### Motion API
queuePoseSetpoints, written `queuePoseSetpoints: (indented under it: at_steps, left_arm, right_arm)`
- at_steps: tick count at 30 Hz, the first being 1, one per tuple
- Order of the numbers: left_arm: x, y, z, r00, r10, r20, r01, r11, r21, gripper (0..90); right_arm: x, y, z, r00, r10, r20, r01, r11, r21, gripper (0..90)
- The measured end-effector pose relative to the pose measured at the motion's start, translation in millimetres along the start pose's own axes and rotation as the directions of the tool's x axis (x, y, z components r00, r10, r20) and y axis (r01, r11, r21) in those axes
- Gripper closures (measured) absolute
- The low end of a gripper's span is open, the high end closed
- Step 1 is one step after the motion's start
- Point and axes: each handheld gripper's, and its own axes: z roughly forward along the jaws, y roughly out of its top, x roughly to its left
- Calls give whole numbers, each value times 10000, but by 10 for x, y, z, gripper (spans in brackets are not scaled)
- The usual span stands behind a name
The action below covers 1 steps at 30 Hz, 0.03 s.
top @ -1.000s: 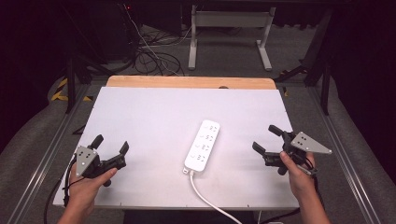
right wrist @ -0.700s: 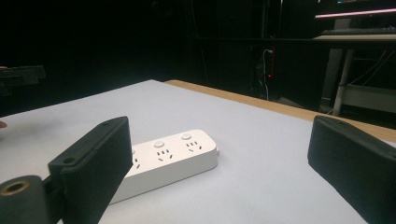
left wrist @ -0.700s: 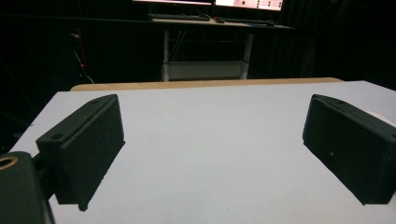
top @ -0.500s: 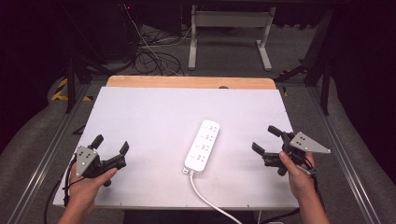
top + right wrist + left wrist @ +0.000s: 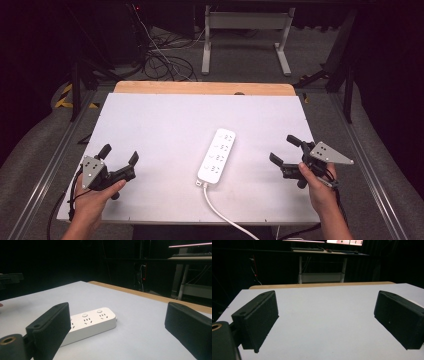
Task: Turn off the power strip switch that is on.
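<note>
Power strip sits dead centre here: a white, long plastic power strip [image 5: 216, 156] with rows of sockets, lying flat on the white counter [image 5: 165, 125], angled a bit with its white cord [image 5: 225, 212] running off the near edge. Nothing's touching it.

Left hand-held gripper [image 5: 119, 160] hovers near the front-left corner, jaws spread wide, well apart from the strip. Its own view has bare counter between the black pads. Right hand-held gripper [image 5: 285, 151] is also wide open, parked to the strip's right, and its camera looks right at the strip's socket face [image 5: 92, 322]. My guess is that both are held low and open, flanking the strip, as a ready pose before someone goes in for it, the right one being better lined up.

Compared with a second ago, basically nothing has changed: same strip position, same hands, same open jaws. Just holding.
</note>
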Motion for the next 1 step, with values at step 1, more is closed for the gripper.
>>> queuePoseSetpoints:
  at_steps: [1]
  left_arm:
    - [2, -1, -1, 10000, -9, -9, 9, 10000, 6, 61]
  right_arm:
    - [0, -1, 1, 10000, 7, -3, -7, 10000, 7, 66]
